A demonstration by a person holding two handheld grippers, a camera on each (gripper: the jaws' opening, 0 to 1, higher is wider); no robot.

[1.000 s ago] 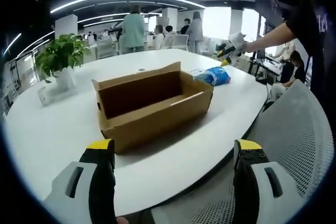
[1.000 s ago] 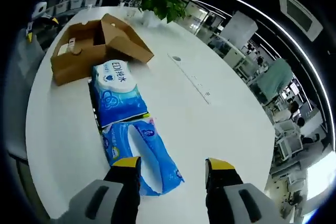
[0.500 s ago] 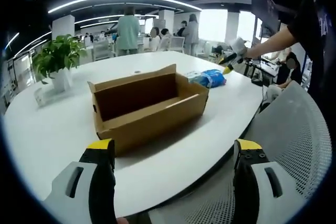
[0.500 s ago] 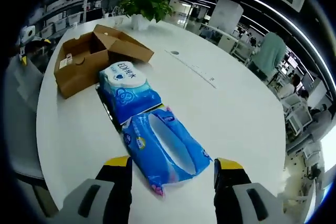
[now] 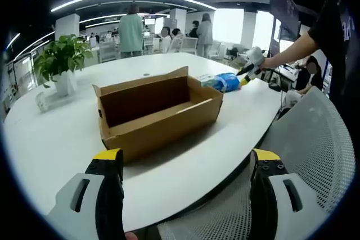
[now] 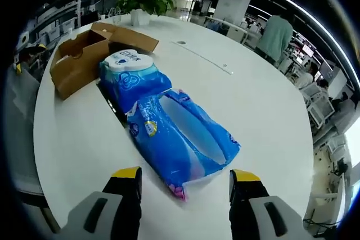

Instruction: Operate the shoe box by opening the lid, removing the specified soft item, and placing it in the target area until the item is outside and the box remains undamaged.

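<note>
In the left gripper view the left tongs (image 5: 185,164) hang low over the near edge of the white counter (image 5: 50,144), jaws spread wide with nothing between them. Ahead of them the cardboard shoe box (image 5: 157,111) stands open on the counter, its lid flap raised along the far side and the inside bare brown card as far as can be seen. To the left of the box a potted plant (image 5: 59,63) sits near the counter's far left edge, well apart from the box, with open white surface between them. Just past the box's right end lies a blue tissue pack (image 5: 226,81), and beyond it the right tongs (image 5: 246,71) reach in over the counter's right edge on the person's outstretched arm (image 5: 292,46). A grey mesh chair back (image 5: 315,150) stands close against the counter's near right edge. People stand and sit in the background of the office.

In the right gripper view the right tongs (image 6: 185,175) hover just above the counter (image 6: 264,111), jaws spread and holding nothing. The shoe box (image 6: 79,60) sits at the upper left near the counter's edge. A sealed tissue pack (image 6: 132,80) lies beside it, and the opened blue pack (image 6: 183,136) lies touching that one, its near end just ahead of the jaws. To the right the counter is broad open surface out to its curved edge.
</note>
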